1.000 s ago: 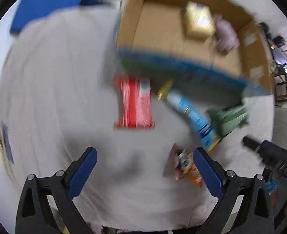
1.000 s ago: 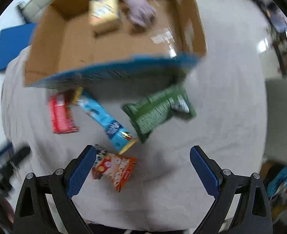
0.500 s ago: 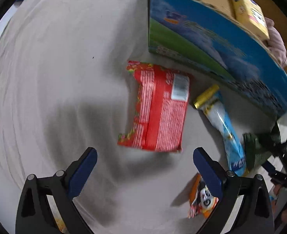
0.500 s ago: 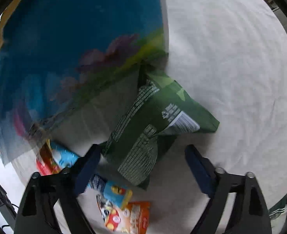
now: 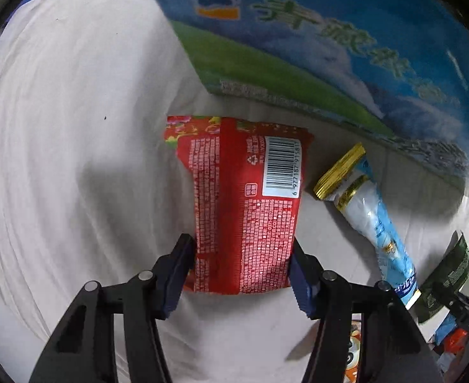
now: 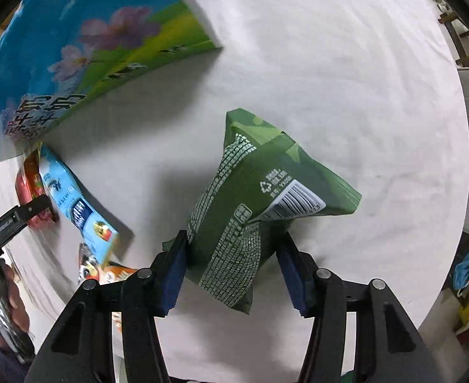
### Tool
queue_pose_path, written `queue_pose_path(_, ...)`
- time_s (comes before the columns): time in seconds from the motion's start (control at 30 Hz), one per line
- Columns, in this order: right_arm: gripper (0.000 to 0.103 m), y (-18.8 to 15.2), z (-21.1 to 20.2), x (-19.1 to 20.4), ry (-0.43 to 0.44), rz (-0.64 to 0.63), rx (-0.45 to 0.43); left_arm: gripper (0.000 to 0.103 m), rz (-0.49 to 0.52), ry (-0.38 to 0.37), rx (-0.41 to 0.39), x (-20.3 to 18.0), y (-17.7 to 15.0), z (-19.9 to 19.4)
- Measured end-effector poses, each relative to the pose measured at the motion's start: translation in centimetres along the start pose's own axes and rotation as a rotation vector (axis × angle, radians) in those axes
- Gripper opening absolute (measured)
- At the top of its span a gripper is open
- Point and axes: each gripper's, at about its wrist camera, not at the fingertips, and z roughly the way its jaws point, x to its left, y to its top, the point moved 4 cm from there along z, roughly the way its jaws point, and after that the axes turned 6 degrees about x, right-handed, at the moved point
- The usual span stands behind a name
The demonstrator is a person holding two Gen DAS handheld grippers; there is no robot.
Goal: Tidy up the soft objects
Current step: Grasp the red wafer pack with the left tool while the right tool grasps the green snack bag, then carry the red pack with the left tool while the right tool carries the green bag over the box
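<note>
My left gripper (image 5: 239,274) is shut on the near end of a red snack pouch (image 5: 244,201) that lies on the white cloth, barcode side up. My right gripper (image 6: 233,271) is shut on a green snack bag (image 6: 253,207), which bulges up between the pads. The red pouch also shows small in the right wrist view (image 6: 30,188), with the left gripper beside it. The green bag's edge shows in the left wrist view (image 5: 448,277).
A blue and green printed cardboard box (image 5: 314,38) stands just beyond both packets, also in the right wrist view (image 6: 84,54). A light-blue tube packet (image 5: 375,220) lies between them. An orange packet (image 6: 107,274) lies nearer. White cloth (image 6: 330,79) covers the table.
Both grippers moved forward and down and closed: the left onto the red pouch, the right onto the green bag. The box now fills the top of both views.
</note>
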Motion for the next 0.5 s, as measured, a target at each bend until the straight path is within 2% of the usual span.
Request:
queue_pose_path(0.03,0.077,0.0,-0.2,-0.1,-0.004,0.005,-0.014,0.053,0.004,0.005,-0.003,0.0,-0.1,0.0)
queue_pose_path(0.07,0.082,-0.1,-0.5,-0.1,-0.002,0.008,-0.032,0.052,0.009,0.014,-0.005,-0.1,-0.4,0.0)
queue_pose_path(0.2,0.082,-0.4,-1.3,0.2,-0.002,0.055,-0.059,0.051,0.014,0.046,-0.005,-0.7,-3.6,0.6)
queue_pose_path(0.33,0.081,0.4,0.4,0.7,0.024,0.137,-0.006,0.051,0.014,0.053,0.007,-1.5,-7.2,1.2)
queue_pose_path(0.4,0.064,0.3,1.2,0.7,0.024,0.149,0.012,0.051,0.018,0.049,0.03,-2.2,-9.2,1.9)
queue_pose_path(0.5,0.055,-0.8,1.9,0.9,0.009,0.071,0.045,0.051,0.021,0.031,0.042,-3.2,-10.6,2.8)
